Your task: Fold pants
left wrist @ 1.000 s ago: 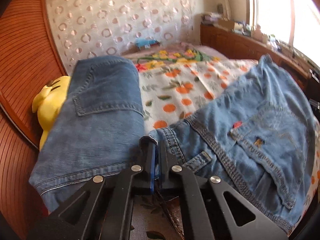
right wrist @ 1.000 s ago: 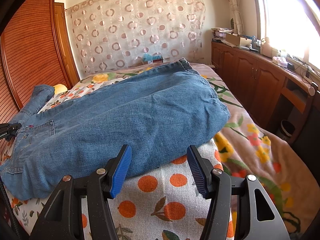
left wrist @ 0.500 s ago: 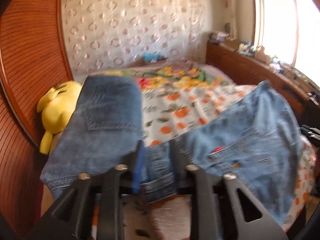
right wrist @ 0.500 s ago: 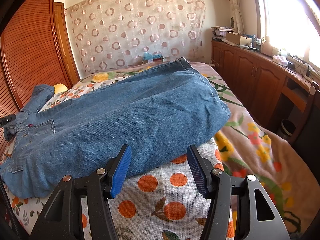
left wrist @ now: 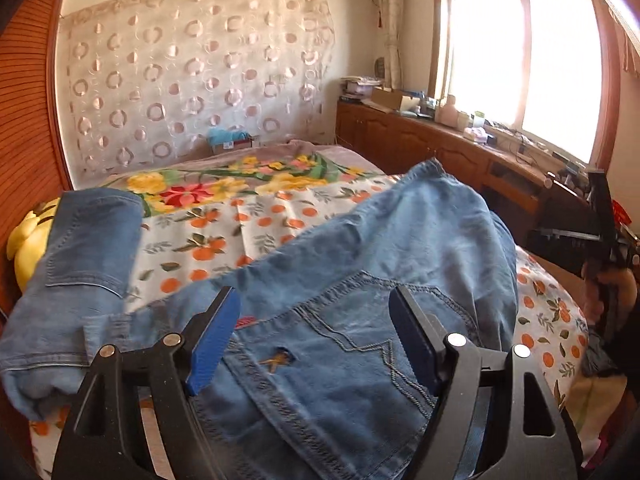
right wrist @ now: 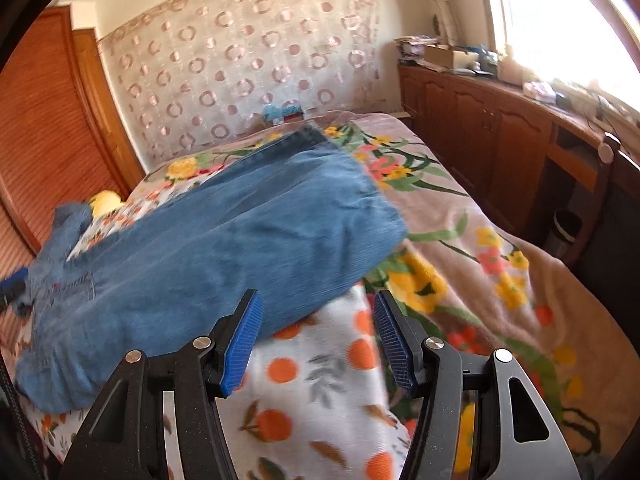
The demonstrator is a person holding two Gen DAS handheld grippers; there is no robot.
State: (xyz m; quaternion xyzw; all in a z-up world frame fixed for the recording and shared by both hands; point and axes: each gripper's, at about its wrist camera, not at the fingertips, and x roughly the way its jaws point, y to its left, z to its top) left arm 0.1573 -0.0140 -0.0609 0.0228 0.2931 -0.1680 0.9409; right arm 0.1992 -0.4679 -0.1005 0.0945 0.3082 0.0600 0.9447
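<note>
Blue jeans (left wrist: 360, 280) lie spread across the bed, seat and back pockets near the left wrist camera, legs running away to the right. My left gripper (left wrist: 316, 320) hovers over the pocket area with its jaws opening; the denim lies below them and the blue pads (left wrist: 212, 340) do not press on it. In the right wrist view the jeans (right wrist: 240, 240) stretch from the left edge to the folded leg end at centre. My right gripper (right wrist: 316, 328) stands open above the sheet just in front of that leg end, holding nothing. It also shows at the far right of the left wrist view, the right gripper (left wrist: 600, 232) in a person's hand.
A second folded pair of jeans (left wrist: 84, 248) lies at the left by a yellow plush toy (left wrist: 24, 240). The bed wears an orange-print sheet (right wrist: 320, 380) and a floral blanket (right wrist: 480, 248). A wooden cabinet (right wrist: 500, 132) runs along the right under the window; a wooden wardrobe (right wrist: 52, 128) stands left.
My left gripper let go of the waistband, its jaws spread wide, and it swung right over the back pocket. My right gripper drew slightly to the right of the leg end, jaws unchanged.
</note>
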